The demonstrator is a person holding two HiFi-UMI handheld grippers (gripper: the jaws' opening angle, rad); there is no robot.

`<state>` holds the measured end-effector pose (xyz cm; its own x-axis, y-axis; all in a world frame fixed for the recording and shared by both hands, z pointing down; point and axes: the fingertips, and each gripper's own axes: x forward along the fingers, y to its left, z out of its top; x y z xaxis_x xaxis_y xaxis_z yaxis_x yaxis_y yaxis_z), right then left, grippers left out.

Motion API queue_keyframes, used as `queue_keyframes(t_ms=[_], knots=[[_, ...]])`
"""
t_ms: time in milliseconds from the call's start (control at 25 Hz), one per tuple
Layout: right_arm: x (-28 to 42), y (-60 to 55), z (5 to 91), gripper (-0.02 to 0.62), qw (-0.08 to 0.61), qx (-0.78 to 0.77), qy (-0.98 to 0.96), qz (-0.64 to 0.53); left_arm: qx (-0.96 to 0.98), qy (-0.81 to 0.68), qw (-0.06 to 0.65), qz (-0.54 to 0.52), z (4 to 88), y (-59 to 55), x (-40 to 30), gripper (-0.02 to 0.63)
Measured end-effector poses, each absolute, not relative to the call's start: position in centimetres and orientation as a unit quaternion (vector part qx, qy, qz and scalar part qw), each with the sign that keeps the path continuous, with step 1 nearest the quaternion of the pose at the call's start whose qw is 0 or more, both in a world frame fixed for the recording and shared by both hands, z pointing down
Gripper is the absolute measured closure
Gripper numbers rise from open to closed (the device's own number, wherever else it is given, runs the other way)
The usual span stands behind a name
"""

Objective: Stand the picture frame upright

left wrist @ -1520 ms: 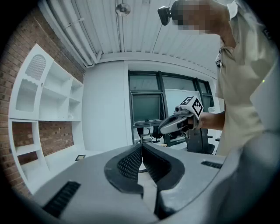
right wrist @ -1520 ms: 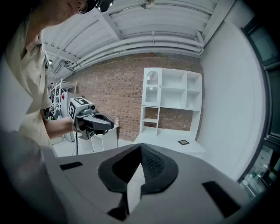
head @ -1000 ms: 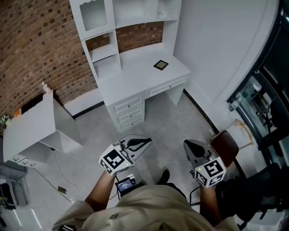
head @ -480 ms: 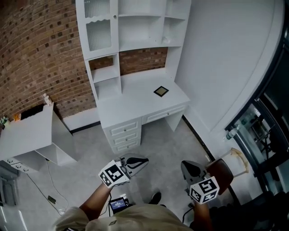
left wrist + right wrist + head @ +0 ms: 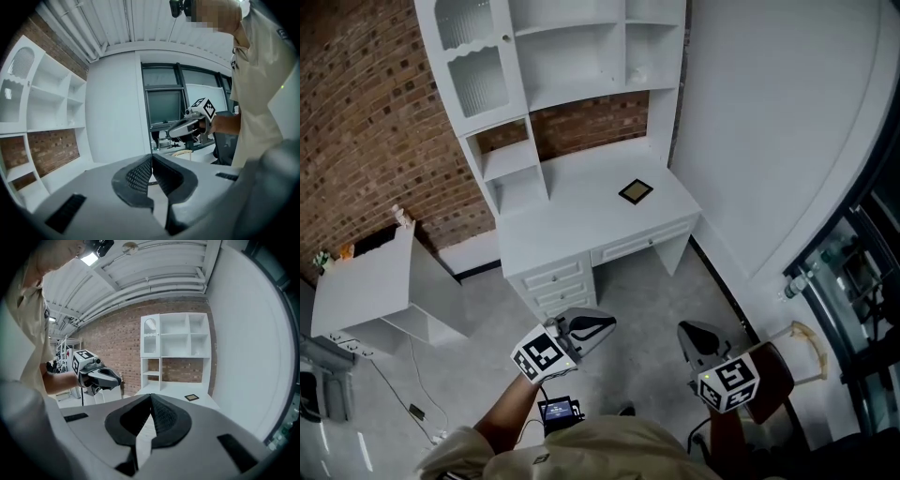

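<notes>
Two tongs are held level above the floor, side by side and apart. The left tongs (image 5: 602, 324) (image 5: 151, 160) have their pads pressed together with nothing between them, and so do the right tongs (image 5: 688, 331) (image 5: 150, 400). Each carries one cube with black-and-white square markers. Ahead of both is a white tabletop (image 5: 572, 206) with three stacked drawers (image 5: 553, 286) under it. One picture frame (image 5: 636, 191) (image 5: 191, 397) lies flat there, well beyond the tongs and closer to the right tongs' line. It is dark with a pale rim and looks nearly square, one corner turned toward the tongs.
</notes>
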<state>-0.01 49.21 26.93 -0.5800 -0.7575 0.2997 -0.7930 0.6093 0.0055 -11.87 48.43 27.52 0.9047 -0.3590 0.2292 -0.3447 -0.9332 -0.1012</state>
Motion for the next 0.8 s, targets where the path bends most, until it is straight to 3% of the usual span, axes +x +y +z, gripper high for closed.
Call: queue_keyframes(t_ms=[400, 800], knots=[[6.0, 43.2, 28.0, 0.591, 0.139, 0.437, -0.885, 0.080, -0.973, 0.183, 0.024, -0.142, 28.1, 42.0, -6.8, 0.597], [6.1, 34.1, 29.3, 0.591, 0.145, 0.470, -0.866, 0.090, -0.981, 0.158, 0.030, -0.109, 28.5, 31.2, -6.0, 0.597]])
